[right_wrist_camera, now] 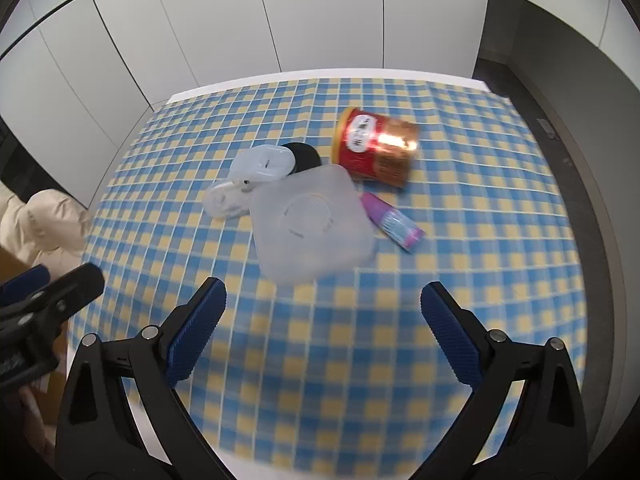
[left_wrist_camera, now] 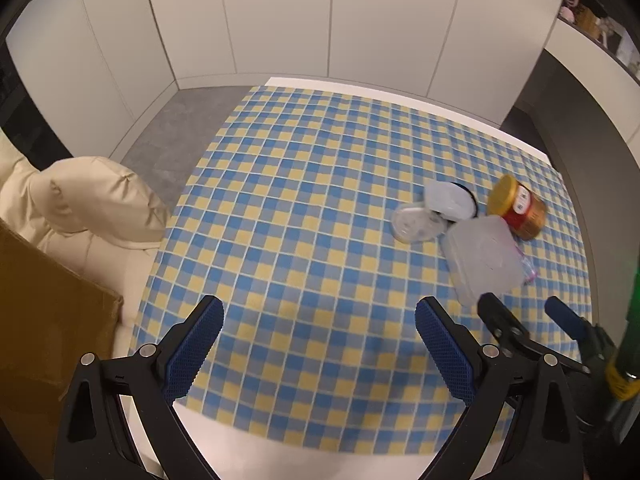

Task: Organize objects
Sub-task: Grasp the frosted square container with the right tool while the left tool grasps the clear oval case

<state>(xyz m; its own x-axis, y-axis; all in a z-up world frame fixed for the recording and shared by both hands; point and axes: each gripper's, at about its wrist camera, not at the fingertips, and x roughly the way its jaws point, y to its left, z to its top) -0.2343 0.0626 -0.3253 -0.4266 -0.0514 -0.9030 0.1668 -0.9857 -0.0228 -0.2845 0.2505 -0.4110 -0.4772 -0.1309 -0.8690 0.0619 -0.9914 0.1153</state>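
A cluster lies on the blue-and-yellow checked tablecloth. A translucent square container rests upside down. Behind it a red-and-gold can lies on its side. A purple tube lies to the container's right. To its left are a whitish oval lid, a black disc and a clear round piece. My right gripper hangs open just short of the container. My left gripper is open over bare cloth, left of the cluster.
A cream padded chair stands off the table's left side, with a brown cardboard box in front of it. White cabinet doors line the wall beyond the table's far edge. A dark counter strip runs along the right.
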